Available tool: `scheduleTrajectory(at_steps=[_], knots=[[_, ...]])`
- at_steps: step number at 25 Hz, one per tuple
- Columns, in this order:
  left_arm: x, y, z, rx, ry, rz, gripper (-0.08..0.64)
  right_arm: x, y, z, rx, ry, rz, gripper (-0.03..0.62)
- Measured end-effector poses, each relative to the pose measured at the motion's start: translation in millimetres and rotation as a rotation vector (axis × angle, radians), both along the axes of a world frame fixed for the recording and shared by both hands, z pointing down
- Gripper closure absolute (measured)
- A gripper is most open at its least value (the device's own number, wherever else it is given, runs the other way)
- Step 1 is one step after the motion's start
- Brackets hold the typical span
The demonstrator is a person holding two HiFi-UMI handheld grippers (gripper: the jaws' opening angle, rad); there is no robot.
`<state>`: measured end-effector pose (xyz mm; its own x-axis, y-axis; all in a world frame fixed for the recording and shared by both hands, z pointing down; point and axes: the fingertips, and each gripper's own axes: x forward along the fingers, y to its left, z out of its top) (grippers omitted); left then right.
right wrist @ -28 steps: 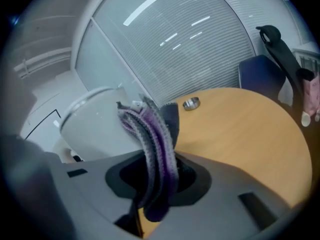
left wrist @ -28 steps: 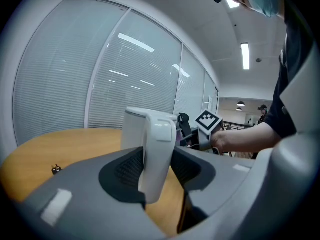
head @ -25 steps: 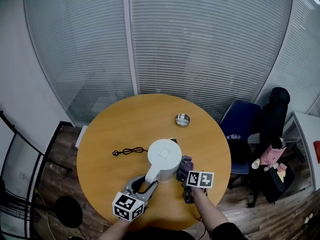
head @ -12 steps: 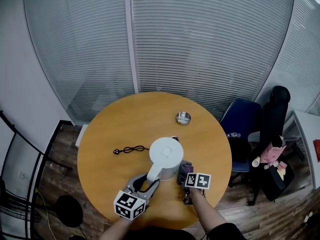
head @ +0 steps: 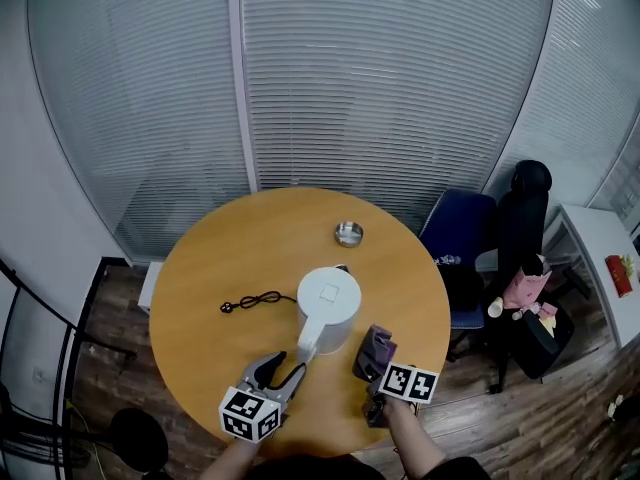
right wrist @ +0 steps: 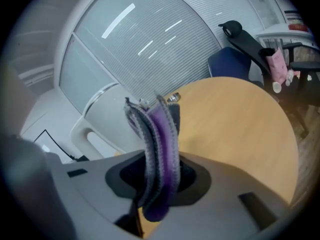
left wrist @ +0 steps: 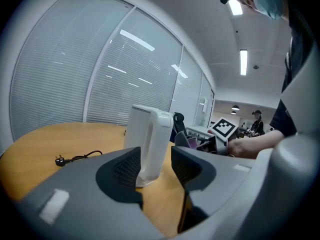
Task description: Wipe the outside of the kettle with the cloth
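A white kettle (head: 328,303) stands mid-table, its handle (head: 308,345) pointing toward me. My left gripper (head: 283,370) is just behind the handle. In the left gripper view its jaws stand open on either side of the handle (left wrist: 152,144), with gaps at both pads. My right gripper (head: 372,364) is shut on a folded purple-grey cloth (head: 376,349) to the kettle's right. A small gap shows between cloth and kettle. In the right gripper view the cloth (right wrist: 159,139) sticks up from the jaws, with the kettle (right wrist: 102,116) behind it on the left.
The round wooden table (head: 200,268) also carries a black cord with a plug (head: 252,301) left of the kettle and a small metal dish (head: 348,233) at the back. A blue chair (head: 462,243), a black chair (head: 522,218) and a pink toy (head: 520,288) stand to the right.
My right gripper has pulled the cloth away from the kettle's side, toward the near edge. The left gripper slid back a little along the handle. The kettle stayed put.
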<state>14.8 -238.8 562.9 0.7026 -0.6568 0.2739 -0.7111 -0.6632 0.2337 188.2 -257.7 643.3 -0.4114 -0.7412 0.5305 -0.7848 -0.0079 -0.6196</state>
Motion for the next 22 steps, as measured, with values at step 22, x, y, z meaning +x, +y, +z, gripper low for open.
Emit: scheduleTrajectory(at_steps=[22], knots=[[-119.3, 114.7, 19.1, -0.086, 0.005, 0.041, 0.549, -115.4, 161.5, -51.6, 0.124, 0.073, 0.033, 0.488]])
